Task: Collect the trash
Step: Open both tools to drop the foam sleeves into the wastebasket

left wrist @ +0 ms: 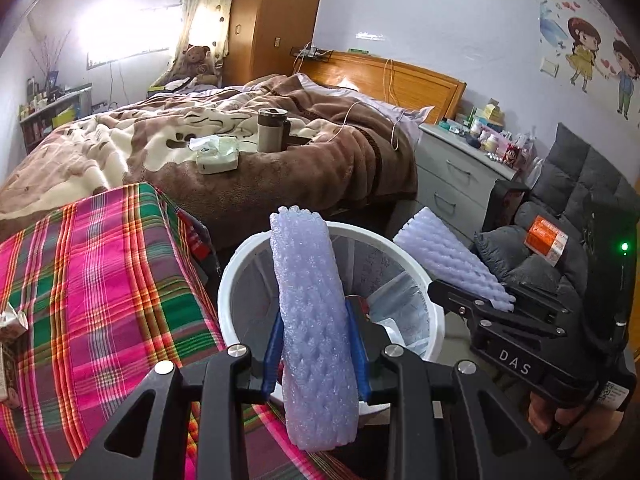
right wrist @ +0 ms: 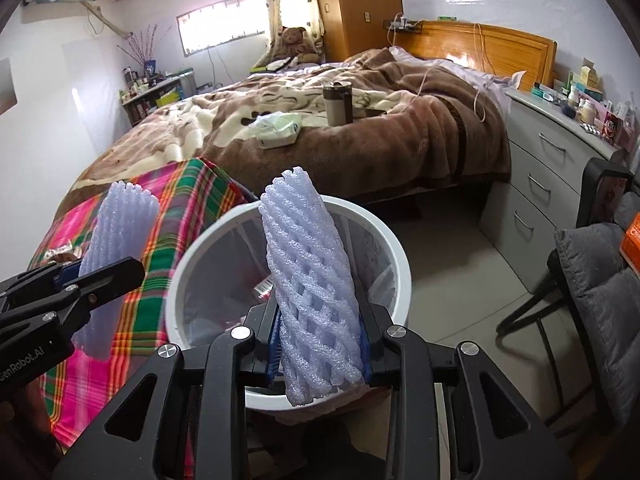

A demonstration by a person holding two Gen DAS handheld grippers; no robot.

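2 foam nets gripped, both over/near the white bin

Left wrist view: left gripper (left wrist: pixel 316 344) is clamped tight on a pale purple foam net (left wrist: pixel 310 320), which stands upright just in front of the white bin (left wrist: pixel 240 264); right gripper (left wrist: pixel 494 302), to the right of the bin, pinches a 2nd foam net (left wrist: pixel 448 256); plaid cloth (left wrist: pixel 100 280) lies left of the bin. Right wrist view: right gripper (right wrist: pixel 320 340) is closed on its net (right wrist: pixel 310 280) above the bin's near rim (right wrist: pixel 180 276); left gripper (right wrist: pixel 86 276) w/ its net (right wrist: pixel 120 240) is left of the bin, over the cloth.
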